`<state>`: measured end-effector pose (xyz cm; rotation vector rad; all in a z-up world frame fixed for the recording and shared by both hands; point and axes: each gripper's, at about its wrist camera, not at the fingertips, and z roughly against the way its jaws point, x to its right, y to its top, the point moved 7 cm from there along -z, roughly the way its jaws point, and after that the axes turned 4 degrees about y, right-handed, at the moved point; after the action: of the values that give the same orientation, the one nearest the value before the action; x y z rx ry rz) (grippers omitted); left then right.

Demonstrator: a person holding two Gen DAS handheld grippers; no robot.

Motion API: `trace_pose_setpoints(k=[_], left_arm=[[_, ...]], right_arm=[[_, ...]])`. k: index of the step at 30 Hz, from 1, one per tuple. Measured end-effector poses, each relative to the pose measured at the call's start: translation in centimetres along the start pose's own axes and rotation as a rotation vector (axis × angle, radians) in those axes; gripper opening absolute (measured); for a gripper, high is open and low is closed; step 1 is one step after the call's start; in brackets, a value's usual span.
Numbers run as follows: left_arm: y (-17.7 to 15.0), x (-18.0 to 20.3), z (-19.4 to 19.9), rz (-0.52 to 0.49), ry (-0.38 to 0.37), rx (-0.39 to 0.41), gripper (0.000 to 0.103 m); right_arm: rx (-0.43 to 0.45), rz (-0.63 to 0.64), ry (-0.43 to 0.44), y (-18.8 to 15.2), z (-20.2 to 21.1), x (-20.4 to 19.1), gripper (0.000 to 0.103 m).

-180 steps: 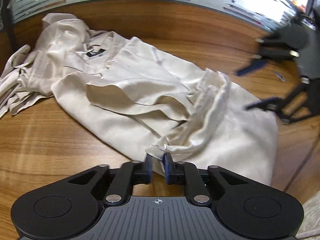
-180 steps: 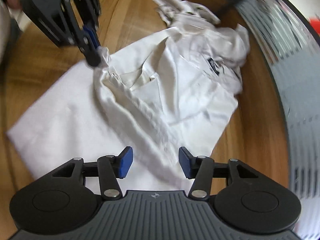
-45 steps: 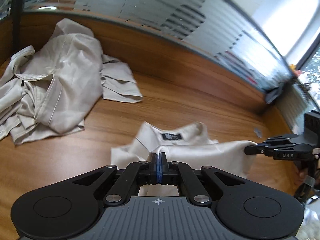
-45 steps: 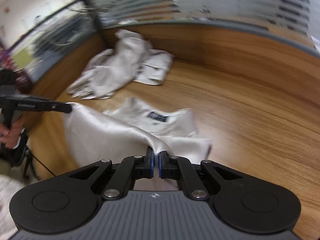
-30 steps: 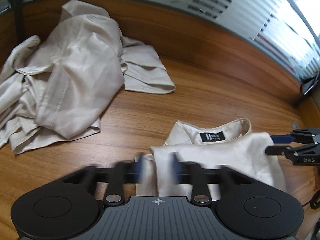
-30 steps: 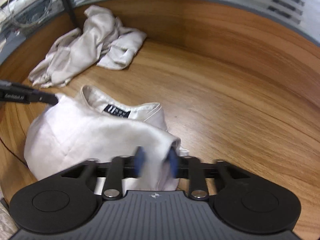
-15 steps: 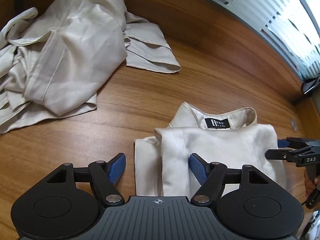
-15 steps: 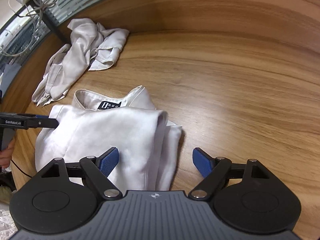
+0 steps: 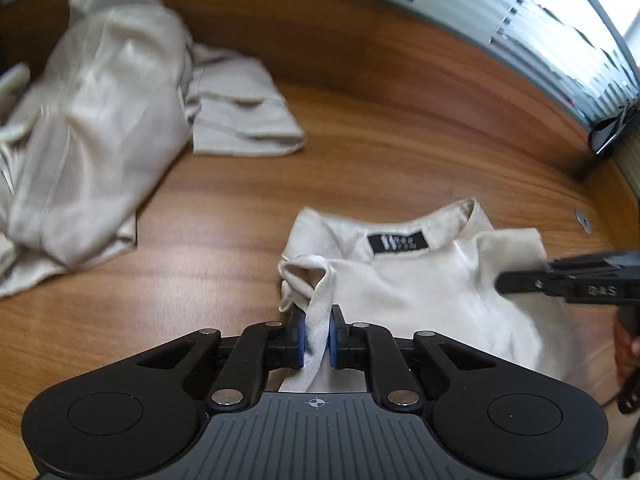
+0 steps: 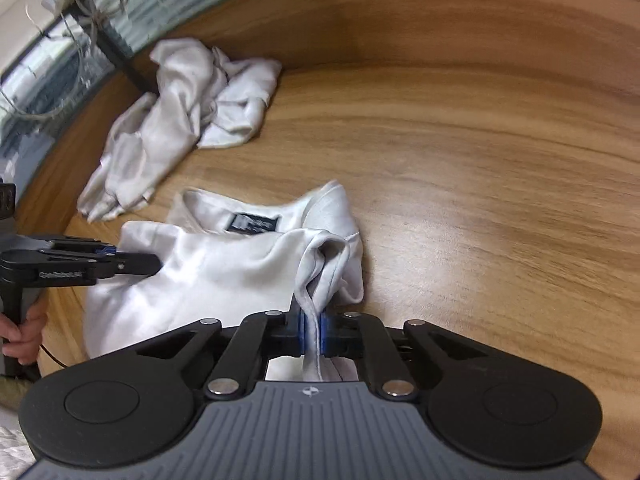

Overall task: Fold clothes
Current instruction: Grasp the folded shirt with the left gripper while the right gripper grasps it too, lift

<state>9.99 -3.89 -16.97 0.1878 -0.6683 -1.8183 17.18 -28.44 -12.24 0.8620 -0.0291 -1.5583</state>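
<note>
A cream silky shirt (image 9: 432, 288) with a black neck label lies partly folded on the wooden table; it also shows in the right wrist view (image 10: 224, 276). My left gripper (image 9: 317, 336) is shut on a bunched fold at the shirt's left edge. My right gripper (image 10: 312, 330) is shut on a bunched fold at the shirt's right edge. Each gripper appears side-on in the other's view, the right one (image 9: 560, 280) and the left one (image 10: 100, 264), both at the shirt's edges.
A heap of crumpled cream clothes (image 9: 100, 128) lies at the back left of the table (image 9: 400, 152), also in the right wrist view (image 10: 180, 120). A striped glass wall (image 9: 520, 20) runs behind the table. A dark post (image 10: 116, 52) stands by the heap.
Half a second ago both grippers were open over the laid-down shirt. Now both have shut on folds at its two side edges, and the cloth is pulled up into bunches.
</note>
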Motion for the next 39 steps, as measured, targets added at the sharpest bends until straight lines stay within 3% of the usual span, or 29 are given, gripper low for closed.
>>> trace_pose_setpoints(k=[8, 17, 29, 39], left_arm=[[4.5, 5.7, 2.0, -0.203, -0.022, 0.087, 0.01], [10.5, 18.2, -0.7, -0.497, -0.156, 0.13, 0.007], [18.4, 37.7, -8.2, -0.792, -0.394, 0.152, 0.007], [23.6, 51.4, -14.0, -0.988, -0.484, 0.243, 0.007]], right_arm=[[0.222, -0.124, -0.043, -1.6, 7.9, -0.9, 0.006], [0.517, -0.329, -0.188, -4.2, 17.0, 2.1, 0.006], [0.744, -0.496, -0.466, -5.4, 27.2, 13.7, 0.006], [0.921, -0.657, -0.634, -4.8, 31.0, 23.4, 0.006]])
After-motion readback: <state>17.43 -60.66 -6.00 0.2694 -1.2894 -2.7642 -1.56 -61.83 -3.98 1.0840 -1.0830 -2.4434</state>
